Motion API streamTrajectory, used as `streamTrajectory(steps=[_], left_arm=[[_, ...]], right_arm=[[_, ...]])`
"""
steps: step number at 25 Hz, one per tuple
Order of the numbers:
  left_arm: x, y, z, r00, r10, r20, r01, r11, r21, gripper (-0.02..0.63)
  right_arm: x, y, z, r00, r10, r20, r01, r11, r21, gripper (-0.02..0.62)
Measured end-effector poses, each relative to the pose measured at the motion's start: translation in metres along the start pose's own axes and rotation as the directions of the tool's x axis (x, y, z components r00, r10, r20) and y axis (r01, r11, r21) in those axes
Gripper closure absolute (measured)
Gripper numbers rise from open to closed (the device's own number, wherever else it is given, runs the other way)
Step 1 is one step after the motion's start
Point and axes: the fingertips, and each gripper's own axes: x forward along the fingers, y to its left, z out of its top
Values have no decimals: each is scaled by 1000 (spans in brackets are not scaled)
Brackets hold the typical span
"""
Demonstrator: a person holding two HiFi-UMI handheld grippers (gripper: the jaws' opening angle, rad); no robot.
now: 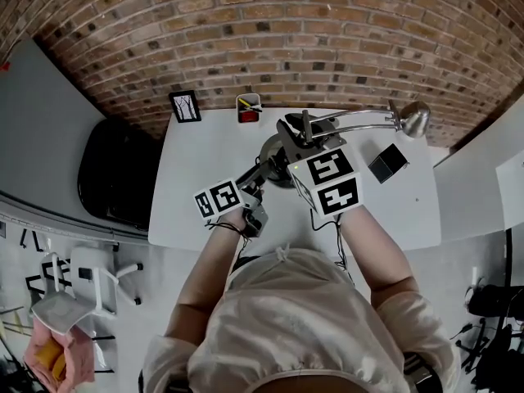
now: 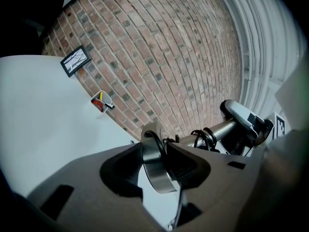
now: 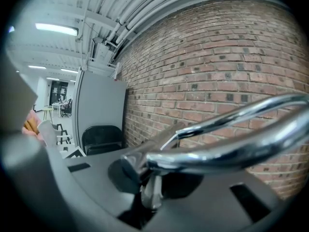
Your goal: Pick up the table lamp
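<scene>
The left gripper (image 2: pixel 157 151) pinched the round base (image 2: pixel 157 174) of the table lamp (image 1: pixel 412 119), and the right gripper (image 3: pixel 149 172) squeezed its shiny arm (image 3: pixel 231 151).

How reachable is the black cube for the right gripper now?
Probably not: the right gripper is shut on the table lamp, so it's occupied; otherwise the black cube sits uncovered close beside it.

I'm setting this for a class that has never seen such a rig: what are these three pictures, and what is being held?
A person holds a two-jaw gripper in each hand. One picture looks down from a camera on the person's head; the other two come from cameras riding on the grippers. On the white table stand a picture frame, a pen cup and a black box. The left gripper clamps the round base of the table lamp; the right gripper clamps its chrome arm.
</scene>
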Motion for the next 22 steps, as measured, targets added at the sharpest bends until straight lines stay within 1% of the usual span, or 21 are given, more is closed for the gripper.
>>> streamTrajectory(steps=[6,15,22], left_arm=[[-3,2,-7,1000,8,-10,-8,1000,0,445],[-1,2,-14,1000,4,-21,-4,1000,-2,446],[0,3,-23,999,18,-33,-18,1000,0,445]], right_arm=[[-4,1,-7,1000,-2,-10,2,1000,14,537],[-8,2,-11,1000,-3,-17,3,1000,6,537],[-12,-1,-19,1000,-2,-25,3,1000,28,537]])
